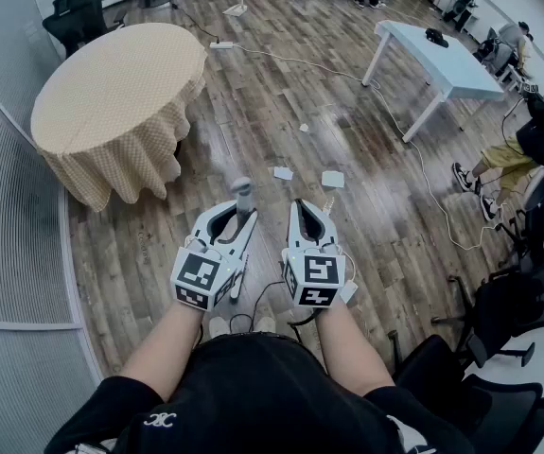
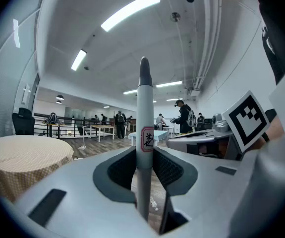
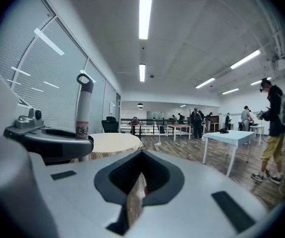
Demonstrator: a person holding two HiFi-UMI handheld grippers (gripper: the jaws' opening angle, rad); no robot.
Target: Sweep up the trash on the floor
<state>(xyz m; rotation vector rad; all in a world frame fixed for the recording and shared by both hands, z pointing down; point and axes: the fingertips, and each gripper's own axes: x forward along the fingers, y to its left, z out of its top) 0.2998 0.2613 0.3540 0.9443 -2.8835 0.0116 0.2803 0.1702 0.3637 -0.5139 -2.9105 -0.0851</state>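
Several white paper scraps lie on the wooden floor ahead: one, a larger one and a tiny one farther off. My left gripper is shut on an upright grey broom handle that bears a small red-framed label. That handle also shows at the left of the right gripper view. My right gripper is shut on a thin flat pale handle; its lower end is hidden. The two grippers are side by side at waist height, short of the scraps.
A round table with a beige checked cloth stands at the left beside a blind-covered glass wall. A light blue table is at the far right, with a white cable across the floor. Black office chairs and a seated person fill the right.
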